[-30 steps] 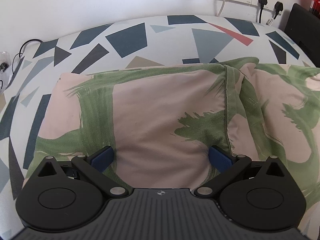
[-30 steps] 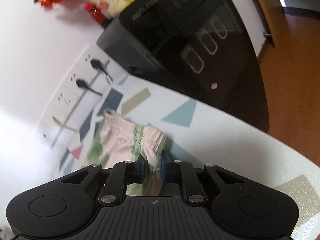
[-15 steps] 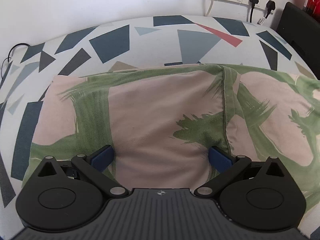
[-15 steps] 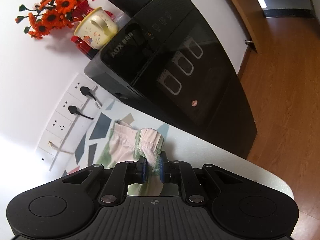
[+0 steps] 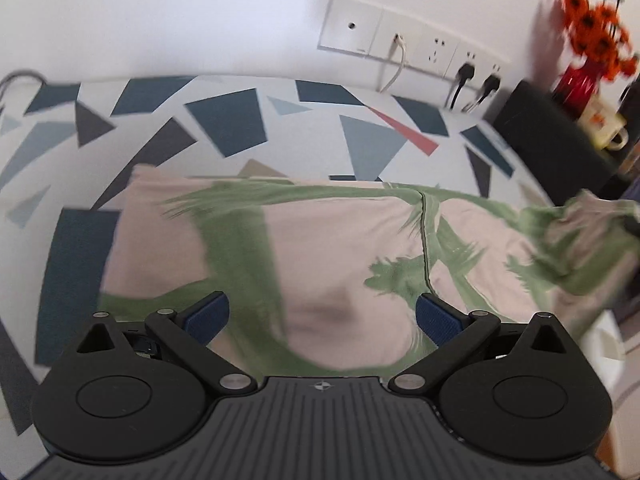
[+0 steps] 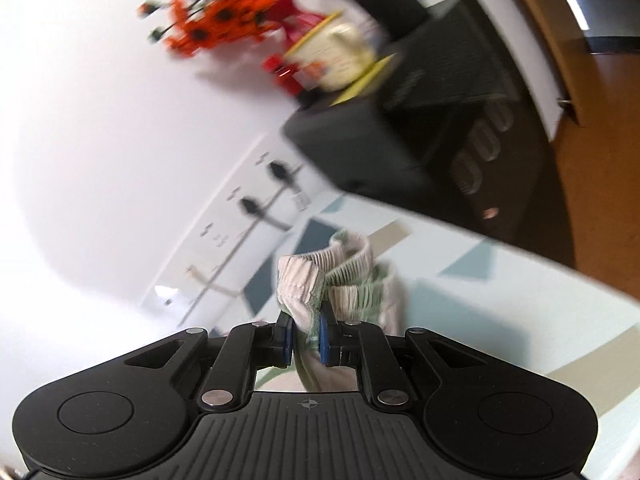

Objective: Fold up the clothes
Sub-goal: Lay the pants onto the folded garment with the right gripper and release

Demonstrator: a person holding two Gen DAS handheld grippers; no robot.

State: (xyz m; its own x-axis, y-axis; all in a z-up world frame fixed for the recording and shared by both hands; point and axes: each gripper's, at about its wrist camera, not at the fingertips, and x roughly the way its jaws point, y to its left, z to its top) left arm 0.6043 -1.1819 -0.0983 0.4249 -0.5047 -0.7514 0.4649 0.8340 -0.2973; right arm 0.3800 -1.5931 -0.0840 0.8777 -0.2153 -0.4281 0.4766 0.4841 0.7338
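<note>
A pair of pink shorts with green brush-stroke print (image 5: 328, 248) lies spread on the table with the geometric-pattern cloth (image 5: 224, 128). My left gripper (image 5: 322, 316) is open just above the near part of the shorts, its blue pads (image 5: 206, 316) wide apart and holding nothing. My right gripper (image 6: 306, 338) is shut on the elastic waistband of the shorts (image 6: 316, 284) and holds it lifted off the table. That lifted waistband end shows blurred at the right edge of the left wrist view (image 5: 592, 224).
A black appliance (image 6: 436, 120) stands at the table's right end, with a red vase of orange flowers (image 6: 224, 12) and a cream mug (image 6: 340, 56) on it. Wall sockets with plugged cables (image 5: 440, 48) run along the back wall. A wooden floor (image 6: 600, 128) lies beyond the table.
My right gripper has lifted the waistband higher and swung, so the view tilted up toward the flowers. My left gripper has drawn back and turned right; the shorts' right end has risen.
</note>
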